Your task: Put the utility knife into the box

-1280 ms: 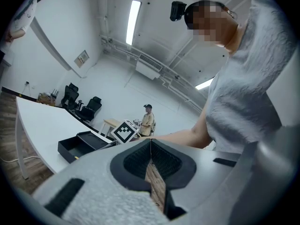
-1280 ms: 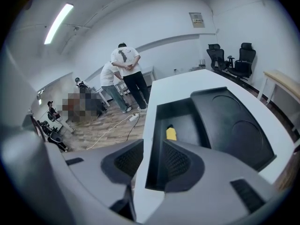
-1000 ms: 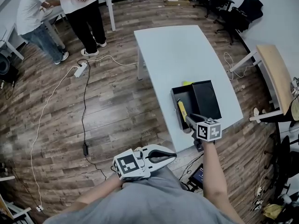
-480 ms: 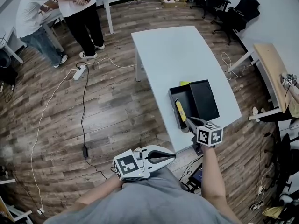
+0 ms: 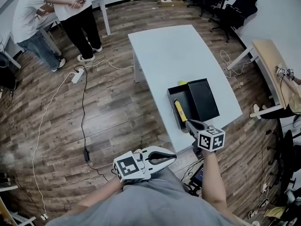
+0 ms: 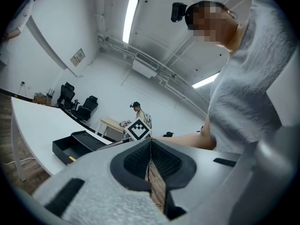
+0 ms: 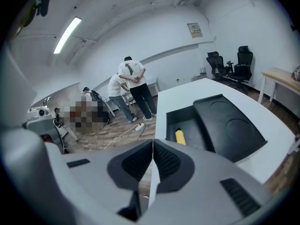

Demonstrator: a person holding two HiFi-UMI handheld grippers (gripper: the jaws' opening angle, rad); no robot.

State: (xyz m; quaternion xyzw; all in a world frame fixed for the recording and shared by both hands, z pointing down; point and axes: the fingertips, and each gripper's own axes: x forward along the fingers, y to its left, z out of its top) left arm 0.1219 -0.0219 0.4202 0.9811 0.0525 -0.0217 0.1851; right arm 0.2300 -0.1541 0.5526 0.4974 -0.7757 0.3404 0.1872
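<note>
Lying lengthwise in the open tray of the black box [image 5: 186,94], close to its left wall, the yellow utility knife [image 5: 179,110] looks already placed, so I judge the task nearly finished. Such a knife should be light and stiff, with a smooth plastic body that may slip a little between pads. If it must be taken again, the best hold is across the middle of the yellow handle, away from the blade end; I cannot tell if the blade is out. The box stands near the closer edge of the white surface [image 5: 178,51], and what seems to be its lid [image 5: 204,100] lies beside the tray. The right tongs [image 5: 189,123] hang just before the near end of the box, tilted downward toward it on a stretched forearm; their jaws have just been closing and now meet with nothing between them. The left tongs [image 5: 174,156] rest close to the person's body, pointing level, over the wooden floor [image 5: 108,112] and well apart from the surface; their jaws are also together and empty.
</note>
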